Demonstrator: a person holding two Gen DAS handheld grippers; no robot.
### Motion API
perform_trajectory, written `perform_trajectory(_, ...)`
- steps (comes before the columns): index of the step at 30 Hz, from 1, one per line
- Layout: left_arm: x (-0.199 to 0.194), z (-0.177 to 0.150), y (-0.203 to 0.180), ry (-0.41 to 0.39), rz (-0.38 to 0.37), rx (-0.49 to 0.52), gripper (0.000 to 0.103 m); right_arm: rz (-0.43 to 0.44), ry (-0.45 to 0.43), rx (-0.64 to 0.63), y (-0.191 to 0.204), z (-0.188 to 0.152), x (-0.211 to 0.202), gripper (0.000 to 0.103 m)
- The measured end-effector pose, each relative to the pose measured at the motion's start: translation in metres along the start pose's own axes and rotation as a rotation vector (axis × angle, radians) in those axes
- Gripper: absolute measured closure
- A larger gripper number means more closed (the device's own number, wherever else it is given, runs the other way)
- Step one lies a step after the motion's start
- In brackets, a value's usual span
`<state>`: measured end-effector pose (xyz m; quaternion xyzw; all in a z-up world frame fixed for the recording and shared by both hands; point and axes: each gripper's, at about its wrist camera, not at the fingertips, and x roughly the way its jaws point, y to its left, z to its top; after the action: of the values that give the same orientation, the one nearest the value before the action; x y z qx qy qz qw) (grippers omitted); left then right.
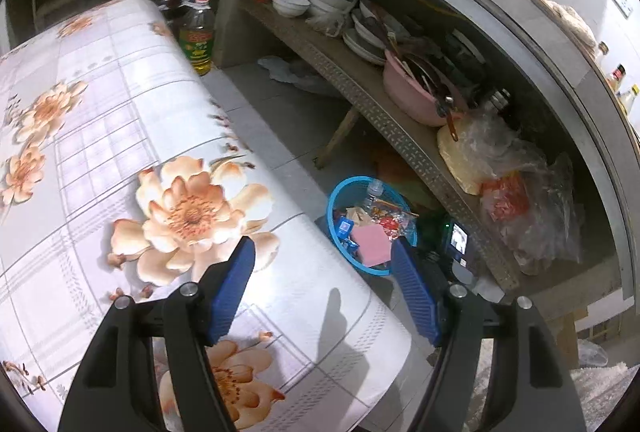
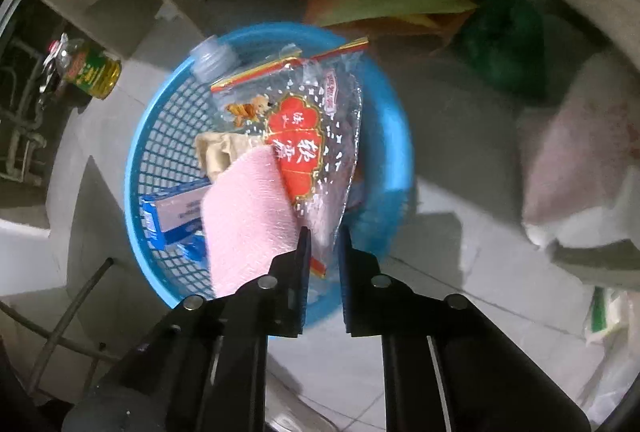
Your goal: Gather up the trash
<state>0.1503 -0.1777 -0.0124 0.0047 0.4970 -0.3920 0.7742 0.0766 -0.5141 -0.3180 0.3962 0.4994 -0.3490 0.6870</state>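
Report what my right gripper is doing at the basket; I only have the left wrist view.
Observer: The right gripper hangs over the near rim of the blue basket, jaws nearly closed.
Operator: Say what's between them.
Observer: The lower end of the clear wrapper with the red label; whether it is pinched, I cannot tell.
Operator: Describe what's under it.
Observer: It overlaps the pink cloth, which covers part of a blue box.

At frame centre, the right gripper (image 2: 323, 244) jaws pinch a clear red-labelled wrapper (image 2: 308, 148) above the blue basket (image 2: 160, 136); a pink cloth (image 2: 248, 224) lies inside.
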Motion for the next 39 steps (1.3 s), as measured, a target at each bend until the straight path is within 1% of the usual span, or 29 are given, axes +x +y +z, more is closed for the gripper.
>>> perform_trajectory(4,-0.002,-0.001,0.008,-0.004,0.018,-0.015,0.035,-0.044,-0.004,-0.055,0.019,0.004,0.009,0.094)
perform_trajectory(8,-0.007,-0.006,0.01,-0.021,0.042,-0.009,0.035,-0.054,-0.028,-0.09,0.019,0.002,0.002,0.091)
perform_trajectory(10,-0.012,-0.009,0.009,-0.035,0.051,-0.01,0.033,-0.063,-0.058,-0.103,0.015,0.0,-0.011,0.071)
perform_trajectory(12,-0.018,-0.013,0.008,-0.055,0.059,-0.005,0.03,-0.081,-0.118,-0.12,0.012,-0.009,-0.033,0.061)
perform_trajectory(13,-0.021,-0.017,0.006,-0.066,0.066,0.001,0.029,-0.085,-0.144,-0.134,0.01,-0.014,-0.044,0.057)
perform_trajectory(15,-0.028,-0.024,0.003,-0.082,0.076,0.014,0.028,-0.087,-0.186,-0.166,0.009,-0.025,-0.069,0.054)
perform_trajectory(18,-0.042,-0.036,-0.002,-0.11,0.101,0.029,0.026,-0.062,-0.251,-0.215,0.013,-0.046,-0.108,0.046)
perform_trajectory(20,-0.052,-0.044,-0.003,-0.134,0.116,0.029,0.023,-0.028,-0.31,-0.255,0.019,-0.068,-0.148,0.04)
perform_trajectory(21,-0.056,-0.047,-0.004,-0.144,0.124,0.027,0.019,0.004,-0.341,-0.277,0.024,-0.081,-0.168,0.034)
perform_trajectory(22,-0.062,-0.052,-0.006,-0.16,0.142,0.025,0.013,0.032,-0.363,-0.3,0.03,-0.085,-0.183,0.027)
perform_trajectory(23,-0.068,-0.057,-0.009,-0.177,0.165,0.021,0.01,0.061,-0.386,-0.332,0.039,-0.096,-0.2,0.024)
perform_trajectory(24,-0.073,-0.061,-0.01,-0.189,0.182,0.019,0.006,0.089,-0.411,-0.369,0.046,-0.106,-0.217,0.018)
perform_trajectory(25,-0.079,-0.066,-0.011,-0.206,0.205,0.018,0.006,0.121,-0.445,-0.41,0.054,-0.119,-0.24,0.012)
perform_trajectory(26,-0.084,-0.07,-0.013,-0.22,0.231,0.018,0.006,0.139,-0.469,-0.434,0.06,-0.126,-0.255,0.009)
perform_trajectory(27,-0.088,-0.073,-0.014,-0.231,0.251,0.017,0.006,0.16,-0.514,-0.465,0.068,-0.139,-0.277,0.008)
perform_trajectory(29,-0.1,-0.082,-0.016,-0.263,0.294,0.003,0.006,0.183,-0.578,-0.508,0.078,-0.152,-0.302,0.008)
perform_trajectory(32,-0.114,-0.09,-0.019,-0.293,0.371,-0.028,0.006,0.222,-0.648,-0.558,0.094,-0.174,-0.337,0.008)
perform_trajectory(35,-0.128,-0.099,-0.025,-0.335,0.397,-0.027,0.006,0.243,-0.685,-0.582,0.108,-0.192,-0.36,0.008)
perform_trajectory(36,-0.132,-0.103,-0.027,-0.356,0.424,-0.017,0.006,0.253,-0.698,-0.59,0.111,-0.195,-0.366,0.008)
perform_trajectory(38,-0.137,-0.107,-0.032,-0.372,0.47,-0.009,0.006,0.282,-0.751,-0.597,0.116,-0.209,-0.38,0.008)
perform_trajectory(39,-0.139,-0.109,-0.034,-0.377,0.478,-0.008,0.006,0.284,-0.786,-0.587,0.118,-0.215,-0.387,0.008)
